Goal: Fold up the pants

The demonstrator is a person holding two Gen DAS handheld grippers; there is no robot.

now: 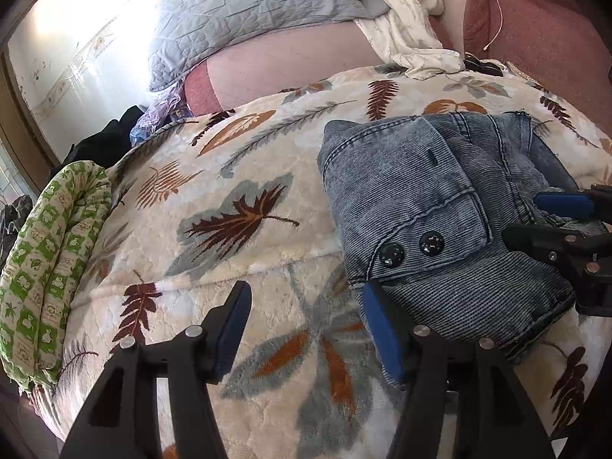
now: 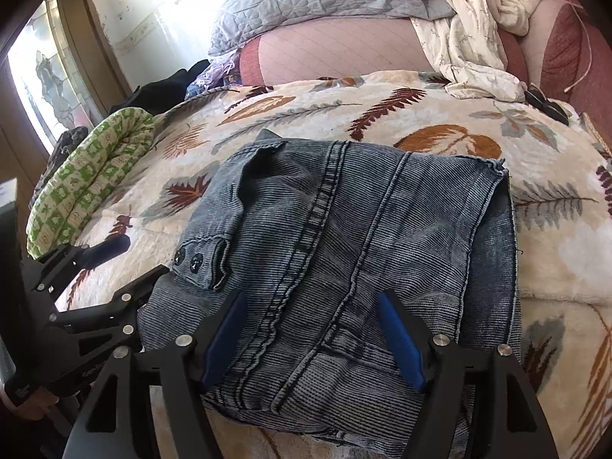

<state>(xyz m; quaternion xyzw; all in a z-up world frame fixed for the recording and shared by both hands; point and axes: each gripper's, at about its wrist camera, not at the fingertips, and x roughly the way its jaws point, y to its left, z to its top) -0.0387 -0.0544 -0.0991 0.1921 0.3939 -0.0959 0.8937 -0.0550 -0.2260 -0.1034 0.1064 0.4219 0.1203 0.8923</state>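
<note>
Cream fleece blanket w/ brown, rust and grey leaf print (image 2: 440,122) covers the bed; it's the flat soft work surface, which is why the folding happens here. Grey quilted pillow (image 1: 244,15) and crumpled white floral sheet (image 2: 470,38) sit at the far end, well clear of the work. Green-and-white patterned rolled cloth (image 1: 53,244) lies along the bed's left edge, also out of the way.

Faded blue corduroy-like denim pants (image 2: 344,252) lie mid-blanket, near edge, already folded into a compact rectangular stack, layers on top of each other, waistband flap w/ two black buttons (image 1: 411,250) facing up on its left side. Judging by the shape, the fold looks about finished.

Right gripper (image 2: 317,338): black frame, blue pads, jaws apart, straddling the stack's near edge; pads not pressing cloth, so nothing gripped, prob. a release.

Left gripper (image 1: 306,325): jaws apart over bare blanket, right pad just beside the stack's left corner, holding nothing.
</note>
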